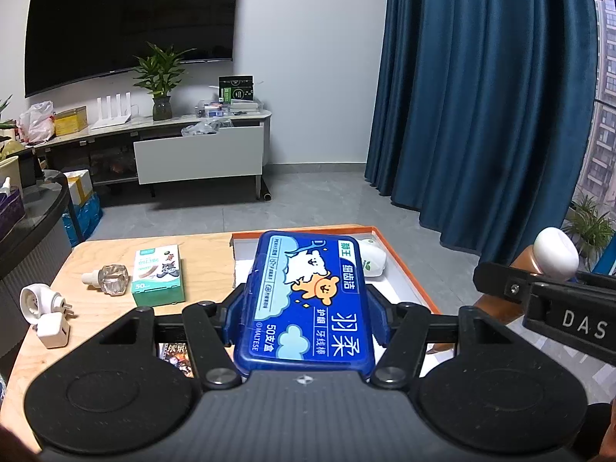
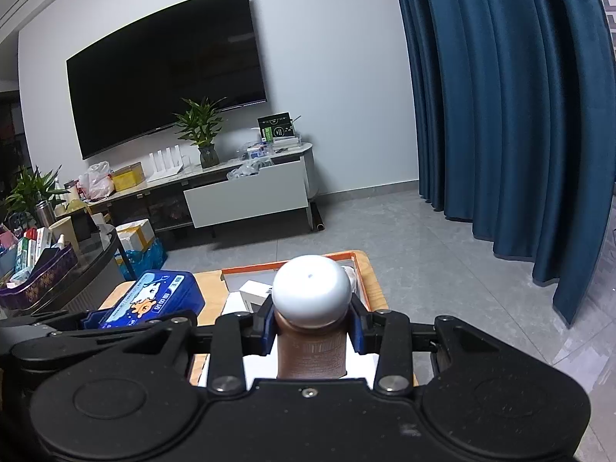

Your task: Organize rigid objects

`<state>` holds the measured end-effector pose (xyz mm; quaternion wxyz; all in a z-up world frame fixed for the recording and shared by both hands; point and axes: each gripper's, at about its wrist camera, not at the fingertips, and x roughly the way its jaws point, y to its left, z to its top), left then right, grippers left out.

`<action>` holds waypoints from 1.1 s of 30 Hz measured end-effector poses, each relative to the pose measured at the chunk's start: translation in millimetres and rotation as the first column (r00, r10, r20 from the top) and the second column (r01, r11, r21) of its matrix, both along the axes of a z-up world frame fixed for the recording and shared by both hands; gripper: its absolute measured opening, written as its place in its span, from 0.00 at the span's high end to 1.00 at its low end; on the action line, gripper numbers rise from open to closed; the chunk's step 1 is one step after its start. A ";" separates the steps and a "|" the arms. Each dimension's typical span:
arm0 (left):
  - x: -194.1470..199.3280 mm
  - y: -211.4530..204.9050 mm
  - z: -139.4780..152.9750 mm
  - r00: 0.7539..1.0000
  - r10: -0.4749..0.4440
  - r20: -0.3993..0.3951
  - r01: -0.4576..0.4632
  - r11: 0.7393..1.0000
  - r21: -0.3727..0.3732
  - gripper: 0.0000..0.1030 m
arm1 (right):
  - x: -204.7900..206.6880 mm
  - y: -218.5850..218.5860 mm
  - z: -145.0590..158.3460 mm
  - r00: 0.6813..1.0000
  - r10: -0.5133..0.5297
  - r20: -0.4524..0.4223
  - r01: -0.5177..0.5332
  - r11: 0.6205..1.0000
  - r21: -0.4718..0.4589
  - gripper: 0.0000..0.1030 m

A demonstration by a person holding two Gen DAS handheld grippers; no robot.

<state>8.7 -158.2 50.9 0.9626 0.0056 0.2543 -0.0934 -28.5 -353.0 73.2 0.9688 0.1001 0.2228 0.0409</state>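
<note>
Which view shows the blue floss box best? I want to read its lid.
The left wrist view: the blue floss box fills the centre, printed lid facing the camera, held between the fingers. The right wrist view shows it small, oblique, partly hidden behind the gripper.

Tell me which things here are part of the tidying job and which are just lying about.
Part of the job:
blue floss box, in the left gripper
brown bottle, in the right gripper
orange-rimmed tray
green box
glass bottle
white plugs

Lying about:
television
potted plant
curtain
</note>
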 end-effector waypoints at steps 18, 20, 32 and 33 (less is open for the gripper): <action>-10.4 3.8 2.8 1.000 0.006 0.016 -0.006 1.000 -0.031 0.39 | -3.2 4.0 5.3 1.000 0.013 0.001 -0.013 1.000 -0.019 0.56; -10.8 5.4 3.2 1.000 0.009 0.017 -0.008 0.999 -0.036 0.39 | -3.5 3.6 5.5 1.000 0.016 0.002 -0.016 1.000 -0.025 0.56; -12.0 6.0 3.1 1.000 0.011 0.014 -0.010 0.999 -0.045 0.39 | -1.6 1.4 3.5 1.000 0.022 -0.007 -0.022 0.999 -0.032 0.56; -11.9 5.7 2.8 1.000 0.011 0.013 -0.010 0.999 -0.045 0.39 | -1.3 0.7 3.2 1.000 0.021 -0.008 -0.022 0.999 -0.031 0.56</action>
